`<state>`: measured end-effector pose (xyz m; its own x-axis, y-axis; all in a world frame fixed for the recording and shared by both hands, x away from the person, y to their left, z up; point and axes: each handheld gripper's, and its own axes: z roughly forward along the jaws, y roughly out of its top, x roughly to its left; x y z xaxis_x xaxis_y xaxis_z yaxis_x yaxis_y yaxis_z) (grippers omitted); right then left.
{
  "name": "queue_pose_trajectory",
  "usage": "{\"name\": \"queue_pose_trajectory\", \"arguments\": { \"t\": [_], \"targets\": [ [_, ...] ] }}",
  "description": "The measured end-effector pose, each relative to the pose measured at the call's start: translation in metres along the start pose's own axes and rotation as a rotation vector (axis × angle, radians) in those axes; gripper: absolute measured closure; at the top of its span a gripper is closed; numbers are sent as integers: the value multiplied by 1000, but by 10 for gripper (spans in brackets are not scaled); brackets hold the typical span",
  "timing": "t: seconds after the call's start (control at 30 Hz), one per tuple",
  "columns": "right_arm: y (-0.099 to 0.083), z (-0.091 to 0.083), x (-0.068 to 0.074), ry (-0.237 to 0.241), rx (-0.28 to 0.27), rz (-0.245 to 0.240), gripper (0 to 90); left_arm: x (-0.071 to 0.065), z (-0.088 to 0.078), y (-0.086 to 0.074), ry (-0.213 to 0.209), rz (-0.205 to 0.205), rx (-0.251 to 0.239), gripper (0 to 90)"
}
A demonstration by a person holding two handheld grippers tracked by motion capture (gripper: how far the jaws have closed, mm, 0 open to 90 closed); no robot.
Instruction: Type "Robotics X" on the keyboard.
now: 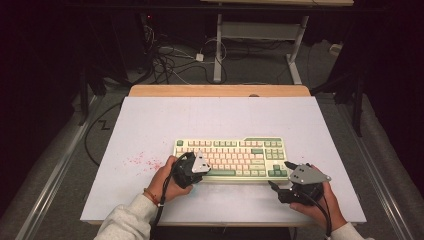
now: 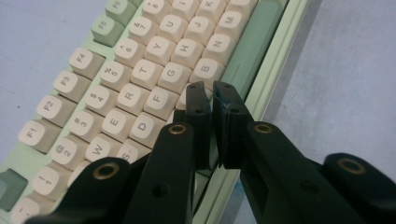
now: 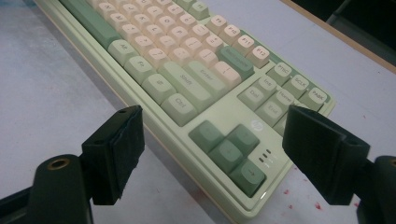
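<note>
— Green and cream, that keyboard (image 1: pixel 231 158); where does it sit?

— Near the front edge of my white table (image 1: pixel 150 120), about midway along. My left gripper (image 2: pixel 213 95) is over its front rim by the space bar, jaws nearly together, holding nothing.

— And the other?

— My right gripper (image 3: pixel 212 154) hovers spread wide at the arrow-key corner.

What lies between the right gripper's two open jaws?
In the right gripper view, the keyboard's near right corner with the green arrow keys lies between the right gripper's jaws, untouched.
</note>
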<state>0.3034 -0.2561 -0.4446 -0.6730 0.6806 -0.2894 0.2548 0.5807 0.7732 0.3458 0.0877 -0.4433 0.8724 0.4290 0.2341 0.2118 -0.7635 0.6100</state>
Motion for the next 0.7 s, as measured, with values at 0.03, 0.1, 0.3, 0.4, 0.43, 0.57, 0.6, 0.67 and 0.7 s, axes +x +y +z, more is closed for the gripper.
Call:
{"name": "queue_pose_trajectory", "arguments": {
  "t": [0.03, 0.1, 0.3, 0.4, 0.43, 0.57, 0.6, 0.67, 0.7],
  "targets": [
    [0, 0, 0, -2, -1, 2, 210, 0, -2, 1, 4, -3, -9, 827],
    [0, 0, 0, -1, -1, 2, 210, 1, -5, 1, 4, -7, -21, 827],
    [0, 0, 0, 0, -2, 2, 210, 3, -9, 1, 18, -10, -32, 821],
    [0, 0, 0, 1, 1, 3, 210, 4, -11, 1, 21, -14, -38, 816],
    [0, 0, 0, 0, 1, 3, 210, 4, -11, 1, 23, -16, -41, 816],
    [0, 0, 0, 1, 0, 2, 210, 5, -13, 1, 29, -19, -46, 805],
    [0, 0, 0, 0, -1, 3, 210, 5, -13, 0, 30, -20, -46, 805],
    [0, 0, 0, 0, 0, 1, 210, 6, -14, 0, 32, -20, -47, 802],
    [0, 0, 0, 0, 0, 2, 210, 6, -14, 0, 31, -20, -47, 802]
  ]
}}
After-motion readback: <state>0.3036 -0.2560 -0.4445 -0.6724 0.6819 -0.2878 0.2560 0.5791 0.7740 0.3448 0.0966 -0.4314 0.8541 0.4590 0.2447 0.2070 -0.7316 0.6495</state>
